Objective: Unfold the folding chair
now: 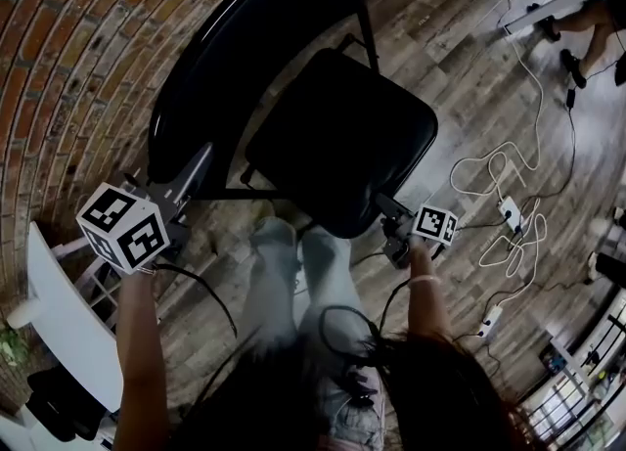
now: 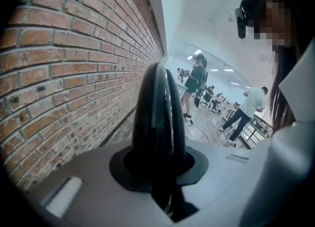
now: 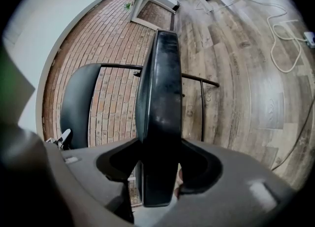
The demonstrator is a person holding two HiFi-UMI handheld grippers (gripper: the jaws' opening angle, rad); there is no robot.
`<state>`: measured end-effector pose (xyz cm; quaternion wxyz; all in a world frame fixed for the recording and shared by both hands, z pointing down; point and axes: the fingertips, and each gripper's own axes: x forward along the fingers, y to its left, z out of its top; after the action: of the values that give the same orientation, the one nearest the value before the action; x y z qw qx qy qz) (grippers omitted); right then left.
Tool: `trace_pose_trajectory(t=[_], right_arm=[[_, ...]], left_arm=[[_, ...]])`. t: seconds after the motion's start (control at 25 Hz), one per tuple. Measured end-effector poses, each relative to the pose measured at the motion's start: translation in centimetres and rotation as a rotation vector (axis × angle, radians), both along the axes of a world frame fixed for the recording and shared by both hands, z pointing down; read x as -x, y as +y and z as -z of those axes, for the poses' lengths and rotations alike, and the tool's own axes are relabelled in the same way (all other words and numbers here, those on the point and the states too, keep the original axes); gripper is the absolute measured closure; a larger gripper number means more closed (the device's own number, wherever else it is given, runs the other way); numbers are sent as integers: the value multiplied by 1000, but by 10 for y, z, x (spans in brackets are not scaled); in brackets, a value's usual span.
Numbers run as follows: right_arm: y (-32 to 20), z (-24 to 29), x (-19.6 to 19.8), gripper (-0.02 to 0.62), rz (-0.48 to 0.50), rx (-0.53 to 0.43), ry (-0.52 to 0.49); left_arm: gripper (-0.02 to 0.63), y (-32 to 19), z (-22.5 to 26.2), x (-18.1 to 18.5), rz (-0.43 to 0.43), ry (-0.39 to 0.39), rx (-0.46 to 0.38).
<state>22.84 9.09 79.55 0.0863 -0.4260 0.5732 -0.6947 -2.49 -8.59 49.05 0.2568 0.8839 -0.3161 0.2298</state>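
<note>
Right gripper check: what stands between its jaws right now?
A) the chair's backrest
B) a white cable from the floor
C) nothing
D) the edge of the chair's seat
D: in the right gripper view the black seat runs edge-on between the jaws, and the head view shows the right gripper at the seat's near edge.

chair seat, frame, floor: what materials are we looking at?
Seat: black padded vinyl or similar, judging by the soft sheen and rounded edges.
Frame: thin dark tube, probably painted metal; it is slim and smooth.
Floor: wood-look planks with visible grain and seams; the pictures can't tell real wood from laminate.
</note>
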Motion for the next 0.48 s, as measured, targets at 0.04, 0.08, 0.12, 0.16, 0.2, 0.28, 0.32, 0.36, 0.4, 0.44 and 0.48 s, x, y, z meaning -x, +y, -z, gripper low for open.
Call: trace_pose_trajectory(t=[0.04, 0.08, 0.12, 0.16, 0.2, 0.28, 0.32, 0.36, 0.4, 0.44, 0.48], right_arm=[[2, -2, -1, 360, -4, 3, 0], [3, -3, -2, 360, -7, 5, 2], [4, -4, -2, 360, -9, 8, 7], [5, -5, -3, 359, -11, 12, 13], [5, -6, -4, 359, -13, 16, 16], [5, -8, -5, 357, -16, 12, 9], [5, -9, -5, 357, -18, 12, 6], [6, -10, -5, 356, -19, 14, 6], [6, -12, -5, 356, -21, 14, 6], [6, -13, -4, 356, -22, 15, 7], [6, -14, -4, 354, -23, 16, 7]], left_arm=[[543, 1, -1, -1, 0, 0, 1], [543, 1, -1, -1, 0, 0, 4], [543, 1, -2, -1, 0, 1, 5], [543, 1, -2, 0, -1, 5, 5], [543, 0, -3, 0, -1, 9, 4], [543, -2, -4, 1, -2, 11, 8], [543, -3, -4, 1, -1, 10, 16], [543, -3, -5, 1, 1, 9, 23], [542, -4, -6, 2, 1, 9, 27], [542, -4, -7, 3, 2, 10, 29], [543, -5, -7, 4, 2, 11, 30]])
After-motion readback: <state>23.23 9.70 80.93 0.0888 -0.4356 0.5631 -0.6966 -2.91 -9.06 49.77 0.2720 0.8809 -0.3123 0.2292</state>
